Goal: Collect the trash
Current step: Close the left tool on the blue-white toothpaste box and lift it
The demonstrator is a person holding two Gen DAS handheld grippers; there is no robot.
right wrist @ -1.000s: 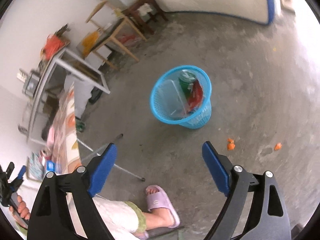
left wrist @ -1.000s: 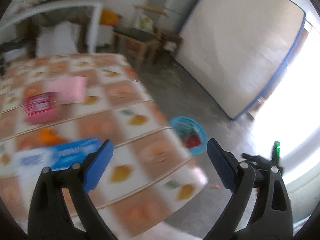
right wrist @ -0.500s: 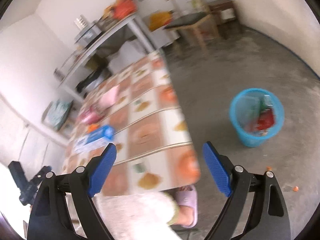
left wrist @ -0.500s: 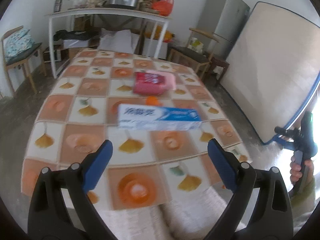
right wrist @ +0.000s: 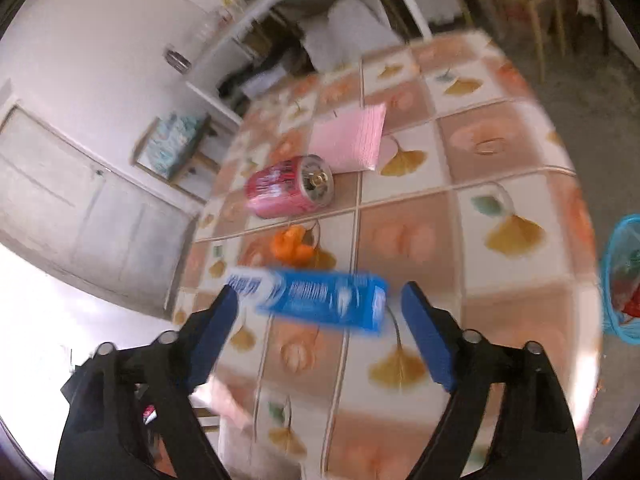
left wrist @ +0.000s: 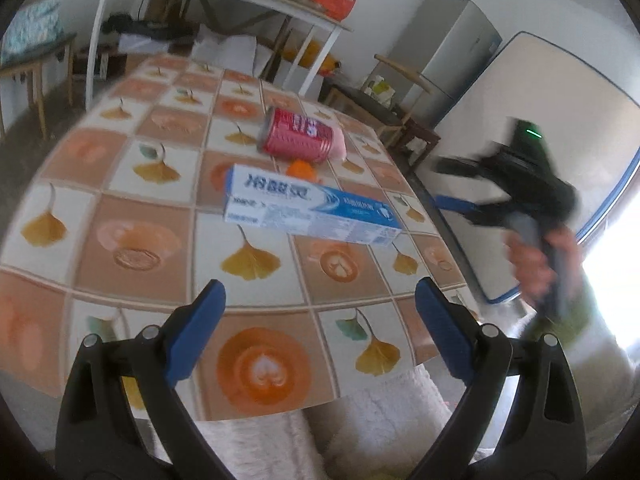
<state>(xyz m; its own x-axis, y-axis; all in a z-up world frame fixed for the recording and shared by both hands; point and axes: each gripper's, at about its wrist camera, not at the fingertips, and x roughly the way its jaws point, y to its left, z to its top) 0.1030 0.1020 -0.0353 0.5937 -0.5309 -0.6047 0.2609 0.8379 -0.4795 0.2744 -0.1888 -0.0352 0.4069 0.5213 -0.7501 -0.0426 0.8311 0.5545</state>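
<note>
Toothpaste box (left wrist: 308,210) beyond wide-spread left claw (left wrist: 320,328)

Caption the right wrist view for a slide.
Open right claw over a blue toothpaste box, with a tipped red can and orange peel beyond.

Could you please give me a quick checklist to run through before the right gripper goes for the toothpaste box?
1. Right gripper open and empty: ok, jaws spread wide.
2. Left gripper open and empty: ok.
3. Toothpaste box between the right fingers' line: ok, though blurred.
4. Box free of neighbours: ok in the left view; the orange peel lies just behind it, the red can farther back.
5. Blue basket within reach: cannot tell; only its edge shows beyond the table.
</note>
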